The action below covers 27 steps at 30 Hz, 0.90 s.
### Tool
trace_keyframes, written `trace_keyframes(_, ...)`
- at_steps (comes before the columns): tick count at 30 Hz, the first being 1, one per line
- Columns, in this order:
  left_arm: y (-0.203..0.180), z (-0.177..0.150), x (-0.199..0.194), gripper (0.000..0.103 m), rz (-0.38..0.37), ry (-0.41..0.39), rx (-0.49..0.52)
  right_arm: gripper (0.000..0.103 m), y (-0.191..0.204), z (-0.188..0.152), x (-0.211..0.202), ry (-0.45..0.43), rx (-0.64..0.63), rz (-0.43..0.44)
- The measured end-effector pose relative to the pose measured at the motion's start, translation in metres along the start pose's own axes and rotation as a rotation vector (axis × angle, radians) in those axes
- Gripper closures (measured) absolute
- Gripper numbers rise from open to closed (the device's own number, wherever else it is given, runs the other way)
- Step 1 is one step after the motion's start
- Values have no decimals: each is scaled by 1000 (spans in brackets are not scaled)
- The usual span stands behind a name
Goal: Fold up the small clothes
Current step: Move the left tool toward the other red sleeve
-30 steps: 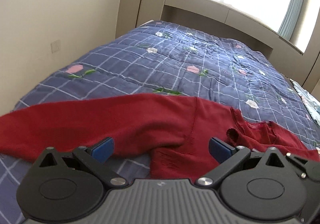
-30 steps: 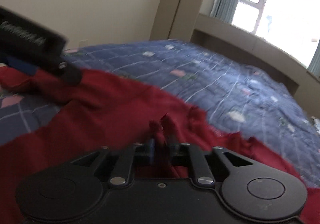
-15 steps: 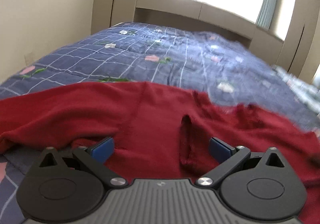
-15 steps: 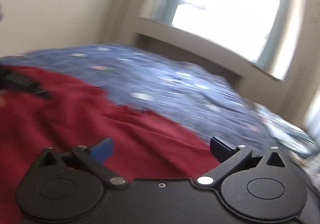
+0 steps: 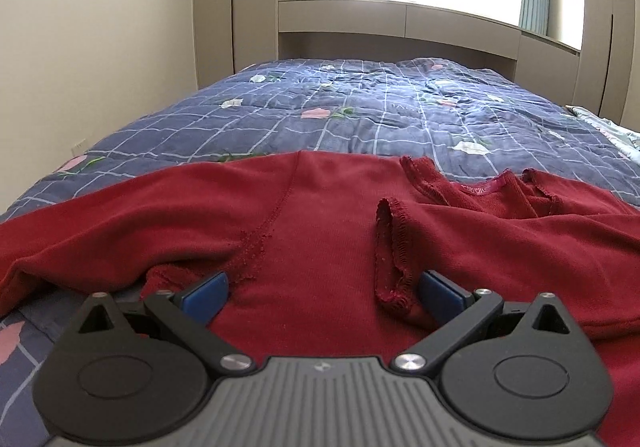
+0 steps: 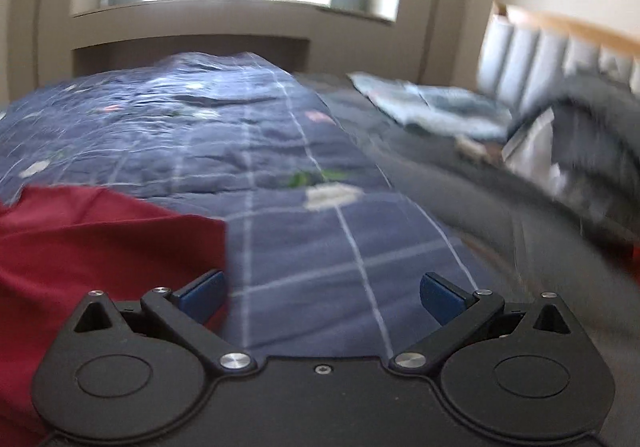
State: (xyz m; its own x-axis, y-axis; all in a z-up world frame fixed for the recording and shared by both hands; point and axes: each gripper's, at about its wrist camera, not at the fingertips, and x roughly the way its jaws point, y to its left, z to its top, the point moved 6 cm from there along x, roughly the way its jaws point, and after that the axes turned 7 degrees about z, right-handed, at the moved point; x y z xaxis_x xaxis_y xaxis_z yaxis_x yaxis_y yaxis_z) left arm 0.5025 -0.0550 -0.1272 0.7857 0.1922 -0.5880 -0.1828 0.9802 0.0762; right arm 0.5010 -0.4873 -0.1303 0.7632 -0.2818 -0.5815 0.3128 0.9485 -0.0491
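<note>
A dark red long-sleeved top (image 5: 328, 231) lies spread on the blue checked quilt (image 5: 360, 115), one sleeve stretched to the left, the neckline with its pink label at the right. My left gripper (image 5: 322, 291) is open and empty, low over the top's body, with a raised fold of fabric beside its right finger. In the right wrist view the red top (image 6: 100, 243) fills the lower left. My right gripper (image 6: 320, 293) is open and empty over its right edge and the quilt (image 6: 280, 187).
A wall runs along the bed's left side. A built-in shelf under a bright window stands at the bed's far end. In the blurred right wrist view, a padded headboard (image 6: 560, 51), grey bedding (image 6: 500, 215) and light blue fabric (image 6: 432, 103) lie to the right.
My right gripper opened and let go of the red fabric, then swung right towards the top's edge. My left gripper stayed open and shifted right over the top's body.
</note>
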Motion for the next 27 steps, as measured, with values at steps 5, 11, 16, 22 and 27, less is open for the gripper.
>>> trace_keyframes(5,1,0,-1,0,1,-3,1,1,-4,-7,9,29,48,-3)
trace_keyframes(11,1,0,-1,0,-1,-3,-1,1,-5,-1,-29,-103,79,45)
trace_keyframes(16,1,0,-1,0,-1,-4,-1,1,0,-19,-81,-107,27,132)
trace_keyframes(22,1,0,-1,0,-1,-4,-1,1,41,-49,-115,-140,-266,196)
trace_keyframes(27,1,0,-1,0,-1,-5,-1,1,83,-53,-101,-120,-463,156)
